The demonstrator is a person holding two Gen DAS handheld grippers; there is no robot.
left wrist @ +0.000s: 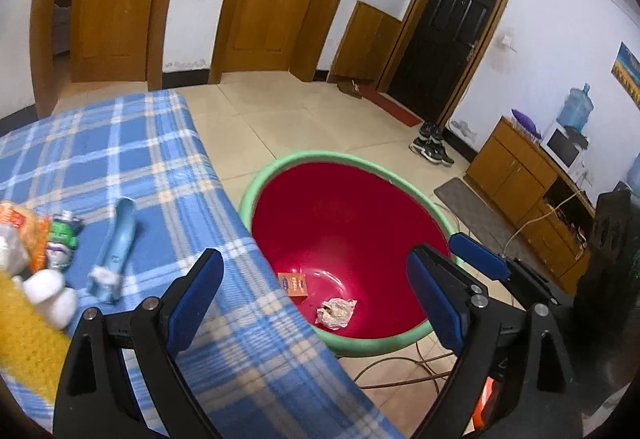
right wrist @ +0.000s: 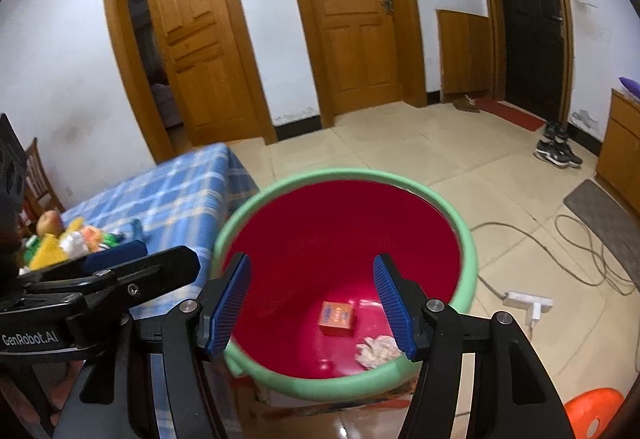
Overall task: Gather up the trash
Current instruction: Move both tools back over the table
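A red bin with a green rim [left wrist: 320, 159] [right wrist: 468, 239] stands on the floor beside a table with a blue plaid cloth [left wrist: 132, 143] [right wrist: 180, 191]. In the bin lie an orange box [left wrist: 293, 284] [right wrist: 337, 317] and a crumpled paper wad [left wrist: 335, 313] [right wrist: 376, 350]. On the cloth lie a light blue tube [left wrist: 114, 251], a green wrapper [left wrist: 64, 233], white lumps [left wrist: 50, 295] and an orange packet [left wrist: 28, 235]. My left gripper [left wrist: 312, 299] is open and empty over the table edge and bin. My right gripper [right wrist: 312, 303] is open and empty above the bin.
A yellow item [left wrist: 28, 339] sits at the table's near left. An apple [right wrist: 49, 221] lies further back. Cables [right wrist: 580, 243] and a power strip [right wrist: 528, 301] lie on the tiled floor. An orange stool [right wrist: 596, 413], shoes [left wrist: 432, 145] and a wooden cabinet [left wrist: 520, 175] stand to the right.
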